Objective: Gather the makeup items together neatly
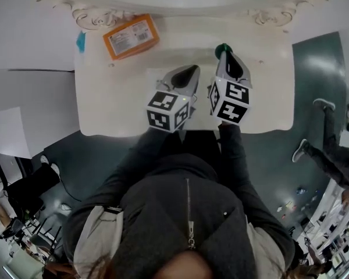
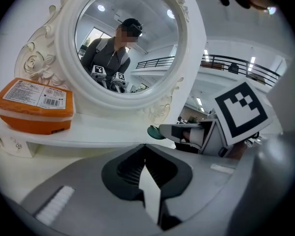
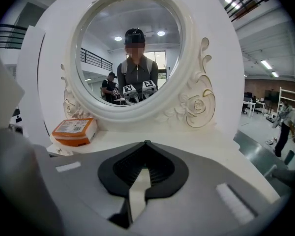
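Observation:
An orange box [image 1: 131, 36] [image 2: 34, 104] [image 3: 74, 131] lies at the back left of the white vanity table [image 1: 116, 103]. A small round dark green item [image 1: 221, 49] [image 2: 154, 132] sits right at the tip of my right gripper [image 1: 225, 54] [image 3: 147, 142]. That gripper is shut with nothing showing between its jaws in its own view, where the green item is hidden, so I cannot tell if they touch. My left gripper [image 1: 192, 70] [image 2: 146, 145] hovers beside it over the table's middle, shut and empty.
An oval mirror [image 2: 128, 43] [image 3: 132, 53] in an ornate white frame stands along the table's back edge. A small blue thing [image 1: 81, 40] hangs at the back left corner. The table's front edge is close to the person's body. Grey floor lies on both sides.

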`<state>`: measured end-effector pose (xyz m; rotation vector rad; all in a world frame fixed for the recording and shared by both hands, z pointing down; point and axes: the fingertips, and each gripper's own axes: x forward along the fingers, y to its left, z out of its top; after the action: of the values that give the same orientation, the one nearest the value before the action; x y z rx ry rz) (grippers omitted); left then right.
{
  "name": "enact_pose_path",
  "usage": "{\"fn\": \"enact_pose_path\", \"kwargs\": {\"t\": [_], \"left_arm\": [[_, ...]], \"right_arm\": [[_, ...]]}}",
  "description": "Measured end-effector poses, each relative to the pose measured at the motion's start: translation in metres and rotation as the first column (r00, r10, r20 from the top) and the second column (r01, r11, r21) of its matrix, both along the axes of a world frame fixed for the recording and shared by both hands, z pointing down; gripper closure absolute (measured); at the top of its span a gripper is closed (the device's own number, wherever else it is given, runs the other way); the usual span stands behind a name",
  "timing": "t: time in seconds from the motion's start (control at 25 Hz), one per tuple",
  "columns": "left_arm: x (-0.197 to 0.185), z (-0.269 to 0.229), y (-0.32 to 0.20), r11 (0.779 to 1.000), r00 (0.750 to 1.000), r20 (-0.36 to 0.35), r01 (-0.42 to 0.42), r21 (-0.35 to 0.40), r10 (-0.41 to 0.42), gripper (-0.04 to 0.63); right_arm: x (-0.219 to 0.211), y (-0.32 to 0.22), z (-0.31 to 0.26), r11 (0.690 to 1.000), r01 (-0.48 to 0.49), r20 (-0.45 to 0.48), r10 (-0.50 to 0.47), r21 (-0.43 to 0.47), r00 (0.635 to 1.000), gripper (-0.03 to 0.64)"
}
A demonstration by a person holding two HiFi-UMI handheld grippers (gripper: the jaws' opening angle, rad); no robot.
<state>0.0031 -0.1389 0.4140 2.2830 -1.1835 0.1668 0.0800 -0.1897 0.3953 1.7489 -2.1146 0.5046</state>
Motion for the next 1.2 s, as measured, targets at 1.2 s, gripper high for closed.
{"fn": "enact_pose_path", "kwargs": {"t": [1.2], "left_arm": [[-0.021, 0.049, 0.063, 0.982, 0.982, 0.06, -0.175, -0.065, 0.178, 0.586]], "right_arm": [[-0.014, 0.084, 0.06, 0.989, -0.129, -0.044, 0.126, -0.073, 0.991, 0.612]]}}
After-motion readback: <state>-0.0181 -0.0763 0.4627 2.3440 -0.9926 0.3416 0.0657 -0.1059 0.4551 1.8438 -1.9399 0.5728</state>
